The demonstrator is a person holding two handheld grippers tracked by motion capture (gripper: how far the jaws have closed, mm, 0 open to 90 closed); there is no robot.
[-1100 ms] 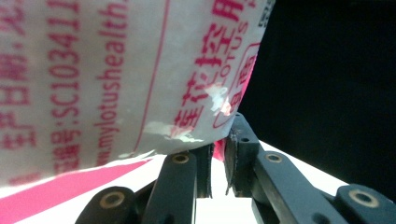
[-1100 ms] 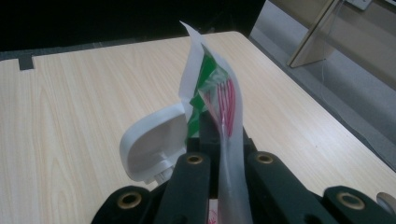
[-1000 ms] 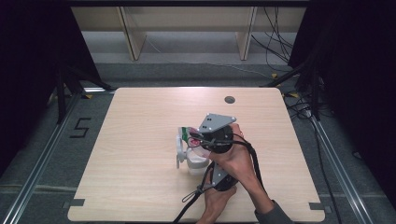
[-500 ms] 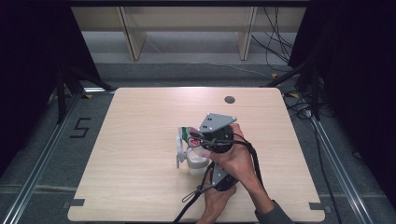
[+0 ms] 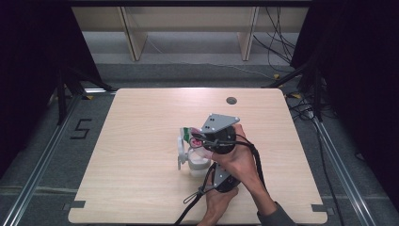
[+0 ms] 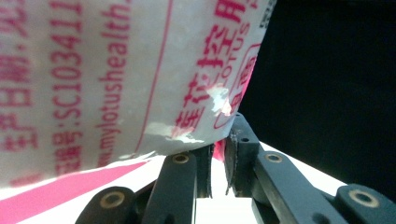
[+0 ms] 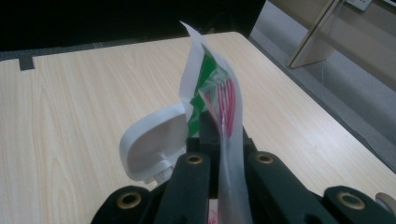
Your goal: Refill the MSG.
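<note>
I am holding a thin plastic sachet (image 7: 219, 100) with both grippers, just inside the near edge of the bench (image 5: 141, 197), right of its middle. The left gripper (image 6: 216, 156) is pinching the sachet's lower corner, fingers nearly together; the right gripper (image 7: 227, 140) is clamping its film edge-on, fingers closed on it. Directly beyond sits a white container (image 5: 196, 160) with its hinged lid (image 7: 152, 147) standing open.

As I see it, the film is slipping or tearing unevenly if I am pulling the 2 grips apart too sharply, and contents are then spilling on the bench beside the container. A jerk could also be knocking the light container over.

On the sachet, red print is reading "mylotushealth", "LOTUS", a code "SC10341…" and Chinese characters; green and red graphics are showing on its other face.
</note>
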